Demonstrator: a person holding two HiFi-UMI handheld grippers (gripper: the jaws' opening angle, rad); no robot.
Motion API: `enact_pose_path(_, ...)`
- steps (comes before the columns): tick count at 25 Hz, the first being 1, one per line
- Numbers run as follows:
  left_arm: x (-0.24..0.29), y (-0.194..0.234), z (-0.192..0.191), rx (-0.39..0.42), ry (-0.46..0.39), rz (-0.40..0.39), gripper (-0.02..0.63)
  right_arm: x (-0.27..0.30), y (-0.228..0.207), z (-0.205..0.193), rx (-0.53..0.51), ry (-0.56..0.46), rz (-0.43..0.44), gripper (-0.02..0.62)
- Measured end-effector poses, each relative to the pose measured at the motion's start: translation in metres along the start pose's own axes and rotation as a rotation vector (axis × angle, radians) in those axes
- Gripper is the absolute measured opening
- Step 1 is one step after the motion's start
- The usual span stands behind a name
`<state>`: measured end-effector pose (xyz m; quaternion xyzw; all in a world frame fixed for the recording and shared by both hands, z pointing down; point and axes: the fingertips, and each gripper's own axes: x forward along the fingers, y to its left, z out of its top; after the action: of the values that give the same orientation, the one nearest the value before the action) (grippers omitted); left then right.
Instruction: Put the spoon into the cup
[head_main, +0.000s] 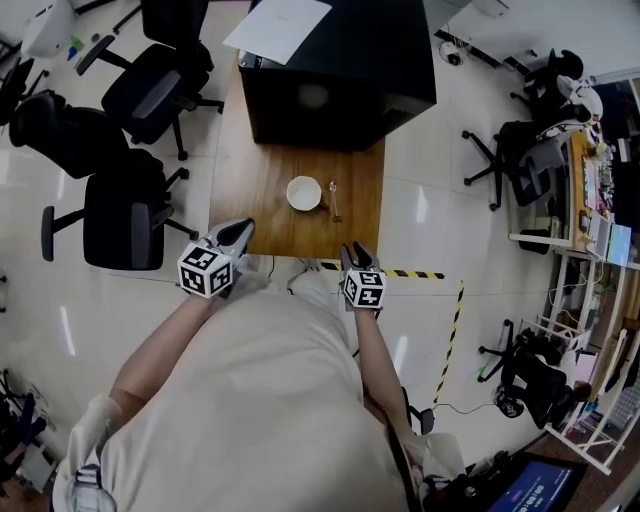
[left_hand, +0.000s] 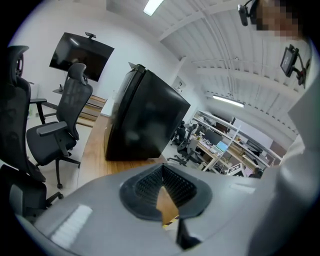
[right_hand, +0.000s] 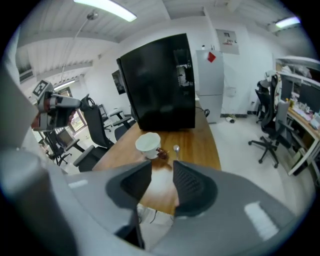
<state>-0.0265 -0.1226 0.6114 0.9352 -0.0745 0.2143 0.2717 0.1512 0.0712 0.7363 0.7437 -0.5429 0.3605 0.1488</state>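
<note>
While our right gripper (head_main: 357, 256) hangs over the near edge of the wooden table (head_main: 258, 185) with its jaws apart and empty, the spoon (head_main: 334, 200) lies ahead of it, apart, just right of the white cup (head_main: 304, 193). Our left gripper (head_main: 238, 234) is clenched on nothing.

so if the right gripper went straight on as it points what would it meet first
Likely the right gripper meets the wooden tabletop near its front edge, short of the white cup and small metal spoon; depth is unclear.
</note>
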Motion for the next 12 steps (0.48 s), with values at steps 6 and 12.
enact_pose_path(6, 0.012, -0.003, 0.017, 0.040, 0.001, 0.064, 0.000, 0.045, -0.018, -0.006, -0.061, 0.084, 0.045, 0.132)
enact_pose_path(12, 0.012, 0.005, 0.024, 0.035, -0.009, 0.146, 0.000, 0.101, -0.027, -0.026, -0.208, 0.193, 0.040, 0.166)
